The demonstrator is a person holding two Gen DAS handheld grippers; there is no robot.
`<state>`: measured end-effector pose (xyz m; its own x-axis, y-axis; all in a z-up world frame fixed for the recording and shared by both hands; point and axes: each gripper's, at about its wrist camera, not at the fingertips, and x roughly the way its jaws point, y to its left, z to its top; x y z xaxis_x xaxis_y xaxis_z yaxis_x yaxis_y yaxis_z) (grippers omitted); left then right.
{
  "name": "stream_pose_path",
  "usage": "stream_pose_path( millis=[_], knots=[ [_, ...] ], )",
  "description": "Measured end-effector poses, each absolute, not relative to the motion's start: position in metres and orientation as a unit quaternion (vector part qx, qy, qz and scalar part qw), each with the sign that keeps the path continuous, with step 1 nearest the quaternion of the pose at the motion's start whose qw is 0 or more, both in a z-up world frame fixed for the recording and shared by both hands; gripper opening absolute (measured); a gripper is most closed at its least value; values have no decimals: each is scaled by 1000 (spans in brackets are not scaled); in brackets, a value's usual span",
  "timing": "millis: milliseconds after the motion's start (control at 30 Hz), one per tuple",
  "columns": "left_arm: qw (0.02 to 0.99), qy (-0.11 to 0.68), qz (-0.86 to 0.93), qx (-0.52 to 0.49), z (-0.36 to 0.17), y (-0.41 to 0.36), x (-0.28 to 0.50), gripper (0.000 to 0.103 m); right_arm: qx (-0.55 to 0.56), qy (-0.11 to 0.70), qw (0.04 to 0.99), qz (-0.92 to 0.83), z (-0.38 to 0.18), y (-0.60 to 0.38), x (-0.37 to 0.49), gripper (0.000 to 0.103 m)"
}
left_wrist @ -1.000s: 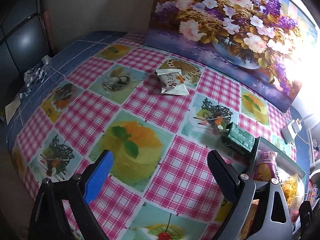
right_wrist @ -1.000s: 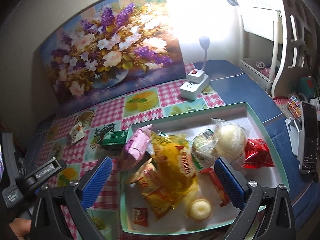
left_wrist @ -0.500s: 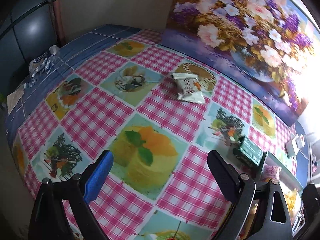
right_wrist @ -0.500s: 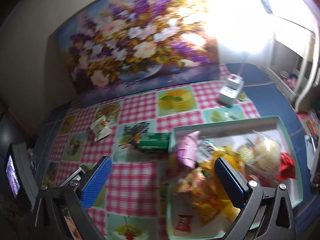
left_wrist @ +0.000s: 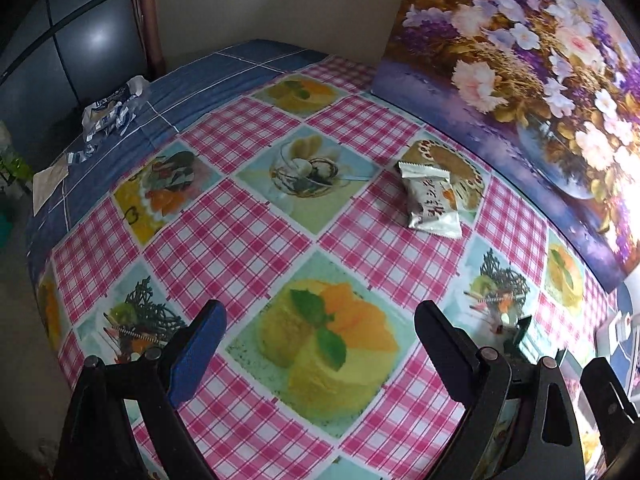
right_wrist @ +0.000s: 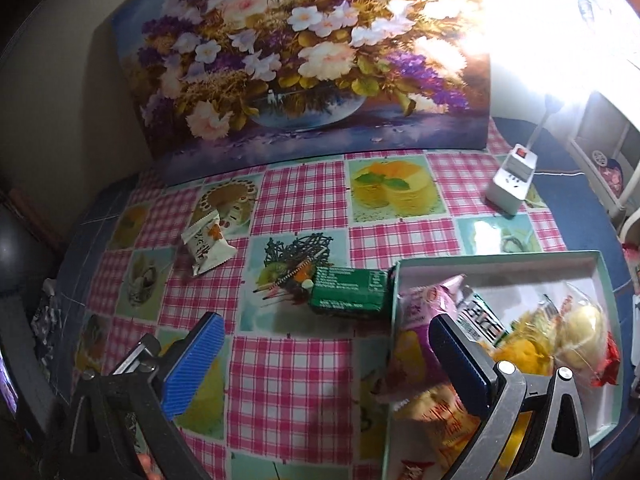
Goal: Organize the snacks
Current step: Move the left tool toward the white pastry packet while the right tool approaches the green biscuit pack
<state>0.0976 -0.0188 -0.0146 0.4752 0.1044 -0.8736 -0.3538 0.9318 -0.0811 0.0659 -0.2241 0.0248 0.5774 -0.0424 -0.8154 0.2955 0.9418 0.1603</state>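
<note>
Two snacks lie loose on the table: a white foil packet at centre left of the right wrist view, and a green box just beside the tray of snacks. Likely light, crinkly and slippery, the packet is best pinched across its flat middle; the box looks stiffer. Both the left hand-held gripper and right hand-held gripper hang wide apart and empty, and only the right view shows the tray's contents.

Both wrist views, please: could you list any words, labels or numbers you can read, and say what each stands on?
None can be read with confidence.
White snack packet: dark characters, too blurred to read.
Green box: pale lines of print, too small.
Black-and-white packet in the tray: large letters, blurred.
Yellow packet: red lettering, illegible.
</note>
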Motion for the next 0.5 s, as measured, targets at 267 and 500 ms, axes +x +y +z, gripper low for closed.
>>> stream_pose_path(
  millis=[267,500],
  knots=[
    [844,499,140,-139,-16,-29,119,95,138,460,871,-101,18,-228,87,103],
    [847,510,112,-101,-21,-53,142,95,144,466,867,-102,9,-238,97,103]
  ],
)
